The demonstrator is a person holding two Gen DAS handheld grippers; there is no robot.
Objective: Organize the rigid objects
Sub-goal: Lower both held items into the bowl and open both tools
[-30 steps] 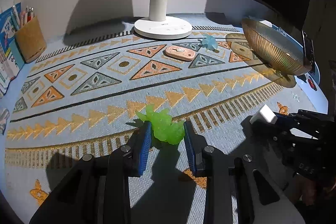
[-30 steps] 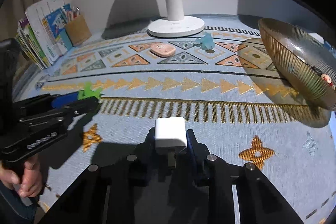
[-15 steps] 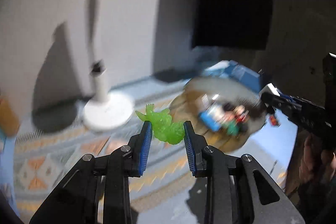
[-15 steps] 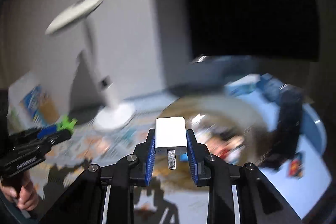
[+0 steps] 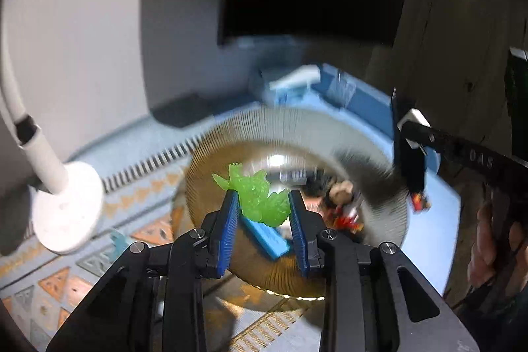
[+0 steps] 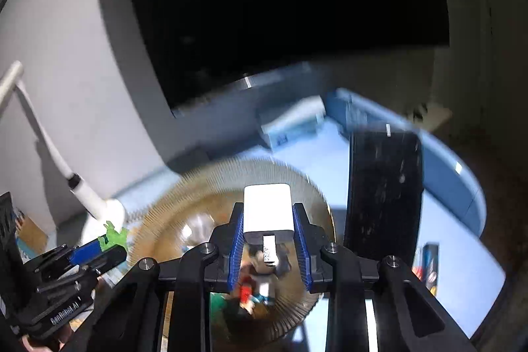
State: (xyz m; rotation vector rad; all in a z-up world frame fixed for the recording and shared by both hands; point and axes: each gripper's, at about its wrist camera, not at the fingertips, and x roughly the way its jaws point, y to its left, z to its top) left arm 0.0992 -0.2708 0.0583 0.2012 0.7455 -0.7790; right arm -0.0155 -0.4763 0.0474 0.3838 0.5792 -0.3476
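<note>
My left gripper [image 5: 262, 203] is shut on a translucent green toy figure [image 5: 260, 198], held in the air over the ribbed amber glass bowl [image 5: 382, 174]. My right gripper [image 6: 268, 221] is shut on a white plug adapter [image 6: 268, 210] with its metal prong pointing back at me, above the same bowl [image 6: 158, 216]. Small toys lie blurred in the bowl's bottom, among them a blue flat piece [image 5: 267, 238]. In the right wrist view the left gripper [image 6: 109, 244] shows at the lower left with the green figure [image 6: 114, 238]. The right gripper [image 5: 412, 124] with its white adapter enters the left wrist view from the right.
A white lamp base [image 5: 66, 207] and stem stand left of the bowl on the patterned cloth [image 5: 66, 279]. A small pale-blue figure [image 5: 118, 241] lies near it. A dark monitor [image 6: 280, 5] hangs behind. A black upright object [image 6: 382, 193] stands right of the bowl; blue boxes lie beyond.
Both grippers have lifted off the cloth and swung right and up, each carrying its object, and now hang over the amber bowl. Their grips look the same.
</note>
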